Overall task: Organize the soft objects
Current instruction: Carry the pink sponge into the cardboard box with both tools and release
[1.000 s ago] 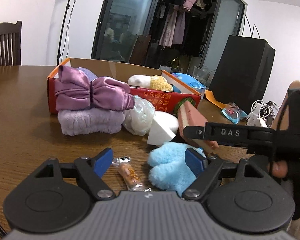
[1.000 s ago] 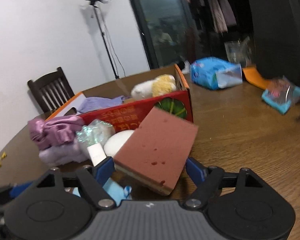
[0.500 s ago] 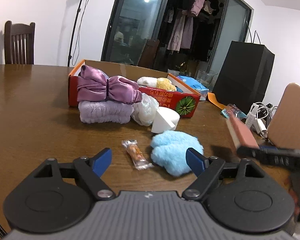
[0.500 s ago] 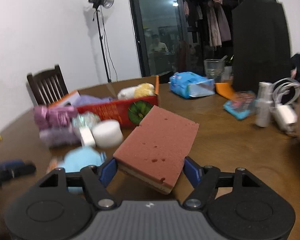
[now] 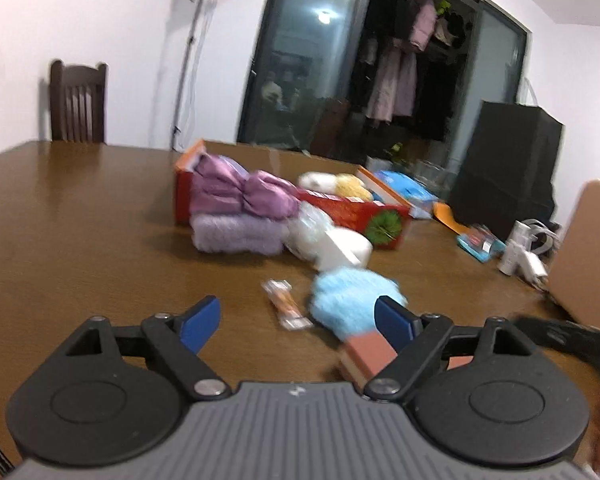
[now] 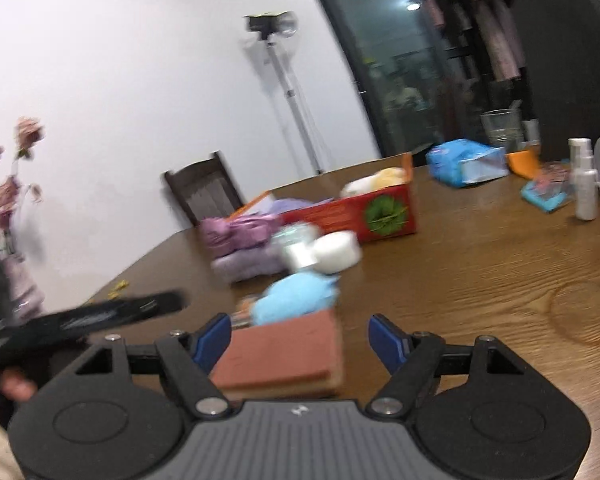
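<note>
A brick-red sponge [image 6: 280,352] lies flat and low between the jaws of my right gripper [image 6: 300,340]. Its left edge is at the left pad, and a strip of table shows before the right pad. My left gripper [image 5: 298,322] stands open over a snack packet [image 5: 286,308] and a fluffy blue cloth [image 5: 348,300], touching neither. The sponge [image 5: 366,354] shows under its right finger. Beyond lie a white foam wedge [image 5: 342,250], a purple satin bow [image 5: 240,194] on a lilac fluffy cloth [image 5: 236,236], and a red box [image 5: 356,212] holding white and yellow soft things.
A crinkly plastic bag [image 5: 308,224] leans on the lilac cloth. At the right stand a black bag [image 5: 508,168], a teal packet [image 5: 480,242], a spray bottle [image 6: 584,184], chargers [image 5: 524,256] and a blue pack [image 6: 464,162]. A chair [image 5: 78,106] and a lamp stand are behind the table.
Both grippers have drawn back from the pile toward the near side. The sponge, earlier tilted and clamped between the right pads, now lies flat and lower, with a gap at the right pad.
</note>
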The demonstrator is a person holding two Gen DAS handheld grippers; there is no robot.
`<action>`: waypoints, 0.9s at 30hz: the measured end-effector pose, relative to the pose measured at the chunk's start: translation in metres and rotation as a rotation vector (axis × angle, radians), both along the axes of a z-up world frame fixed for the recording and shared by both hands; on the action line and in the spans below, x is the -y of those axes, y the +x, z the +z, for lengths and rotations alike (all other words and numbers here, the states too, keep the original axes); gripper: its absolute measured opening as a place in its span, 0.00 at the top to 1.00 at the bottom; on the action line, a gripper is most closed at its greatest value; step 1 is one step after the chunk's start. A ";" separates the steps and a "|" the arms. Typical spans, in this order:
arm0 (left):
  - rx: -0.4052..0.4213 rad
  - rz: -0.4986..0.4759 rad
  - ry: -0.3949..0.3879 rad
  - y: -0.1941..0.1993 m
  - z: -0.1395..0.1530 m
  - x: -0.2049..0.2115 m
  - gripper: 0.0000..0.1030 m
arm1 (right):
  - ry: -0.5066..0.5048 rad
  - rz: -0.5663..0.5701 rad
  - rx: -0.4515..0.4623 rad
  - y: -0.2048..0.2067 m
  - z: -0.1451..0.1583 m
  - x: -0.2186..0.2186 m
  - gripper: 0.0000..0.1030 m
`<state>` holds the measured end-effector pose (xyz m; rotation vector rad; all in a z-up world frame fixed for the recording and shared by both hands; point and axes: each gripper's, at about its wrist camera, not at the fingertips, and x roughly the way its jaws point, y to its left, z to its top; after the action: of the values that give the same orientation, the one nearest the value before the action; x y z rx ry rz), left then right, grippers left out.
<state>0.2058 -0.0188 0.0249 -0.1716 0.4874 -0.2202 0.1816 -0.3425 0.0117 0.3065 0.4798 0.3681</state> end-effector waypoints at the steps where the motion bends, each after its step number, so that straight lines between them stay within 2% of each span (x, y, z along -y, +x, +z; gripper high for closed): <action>1: -0.013 -0.018 -0.017 -0.003 -0.001 0.003 0.17 | -0.022 -0.024 -0.012 0.004 -0.003 0.003 0.28; 3: -0.036 -0.054 -0.051 -0.006 -0.005 0.012 0.19 | -0.015 -0.025 -0.028 0.016 -0.009 0.006 0.31; 5: -0.054 -0.073 -0.076 -0.006 -0.009 0.020 0.26 | 0.047 0.019 -0.047 0.025 -0.015 0.006 0.38; 7: -0.090 -0.091 -0.093 0.000 -0.013 0.025 0.39 | 0.067 0.039 -0.076 0.032 -0.021 -0.002 0.43; 8: -0.108 -0.096 -0.099 0.002 -0.015 0.026 0.41 | 0.067 0.048 -0.078 0.034 -0.024 -0.006 0.44; 10: -0.144 -0.099 -0.109 0.007 -0.021 0.027 0.57 | 0.072 0.063 -0.102 0.034 -0.030 -0.014 0.56; 11: -0.159 -0.112 -0.120 0.008 -0.023 0.026 0.59 | 0.073 0.078 -0.119 0.031 -0.031 -0.017 0.62; 12: -0.177 -0.129 -0.142 0.009 -0.024 0.025 0.60 | 0.070 0.102 -0.136 0.027 -0.030 -0.020 0.73; 15: -0.171 -0.134 -0.161 0.008 -0.025 0.021 0.58 | 0.021 0.151 -0.110 0.008 -0.020 -0.029 0.73; 17: -0.183 -0.136 -0.172 0.012 -0.027 0.019 0.58 | 0.014 0.140 -0.104 0.004 -0.016 -0.028 0.73; 19: -0.209 -0.133 -0.174 0.018 -0.030 0.019 0.58 | 0.027 0.111 -0.114 0.009 -0.018 -0.025 0.69; 23: -0.226 -0.153 -0.190 0.024 -0.035 0.020 0.60 | 0.054 0.098 -0.152 0.024 -0.028 -0.025 0.68; 25: -0.219 -0.152 -0.186 0.026 -0.032 0.022 0.61 | 0.066 0.121 -0.151 0.029 -0.027 -0.025 0.80; 27: -0.189 -0.160 -0.198 0.033 -0.020 0.023 0.61 | 0.041 0.112 -0.124 0.035 -0.017 -0.027 0.79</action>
<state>0.2392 -0.0419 0.0047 -0.3496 0.6682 -0.4114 0.2167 -0.3155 -0.0052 0.3440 0.6131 0.4697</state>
